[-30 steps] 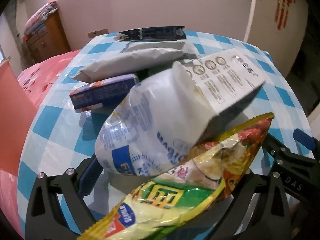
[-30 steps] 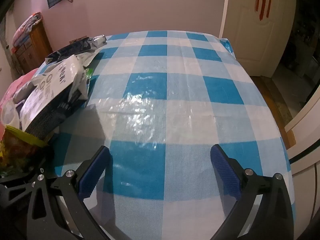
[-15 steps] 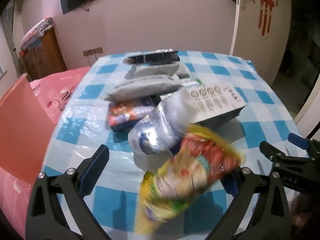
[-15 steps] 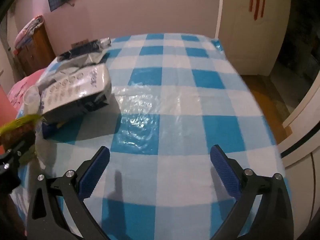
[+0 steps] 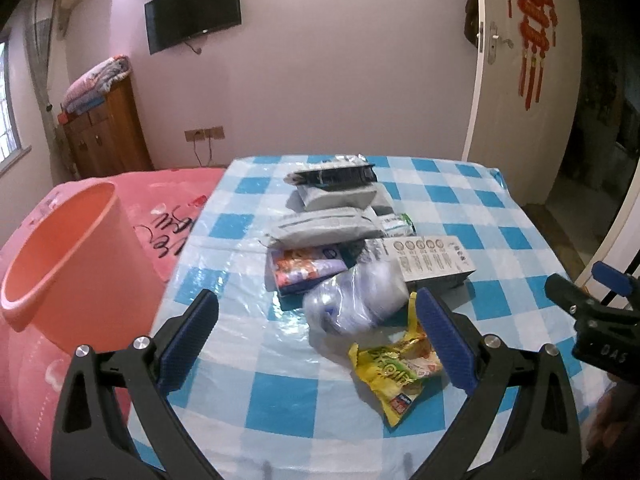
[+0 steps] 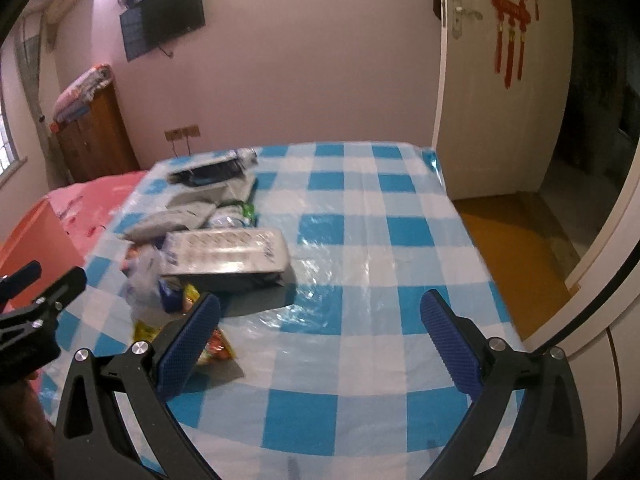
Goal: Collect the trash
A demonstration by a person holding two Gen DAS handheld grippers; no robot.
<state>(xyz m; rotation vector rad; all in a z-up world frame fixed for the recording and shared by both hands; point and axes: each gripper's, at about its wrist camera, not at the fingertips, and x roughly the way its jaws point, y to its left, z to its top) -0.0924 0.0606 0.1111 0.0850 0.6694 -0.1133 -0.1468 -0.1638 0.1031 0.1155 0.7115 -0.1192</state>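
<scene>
**Both grippers spread wide above the trash on the checked table**

The left gripper [image 5: 316,328] hung over the near edge of the blue-and-white checked table [image 5: 500,216], its blue pads wide apart and gripping nothing. The right gripper [image 6: 320,332] was likewise released, jaws spread over bare cloth with nothing between them.

The trash lay in a loose line across the table. In the left wrist view, a yellow snack bag [image 5: 396,372] lay flat at about 4 o'clock from the left gripper's centre, partly behind the right pad. Just past it, at 12 to 1 o'clock, sat a crumpled clear plastic bag [image 5: 356,300], blurred. At 1 o'clock from that bag lay a white carton [image 5: 432,260] printed with round icons, and at 10 o'clock a purple-and-orange packet [image 5: 304,268]. Farther back, grey pouches [image 5: 324,224] were stacked, with a black packet [image 5: 332,174] at the far end.

An orange bucket [image 5: 68,260] stood off the table at 9 o'clock, on a pink surface [image 5: 168,196].
</scene>
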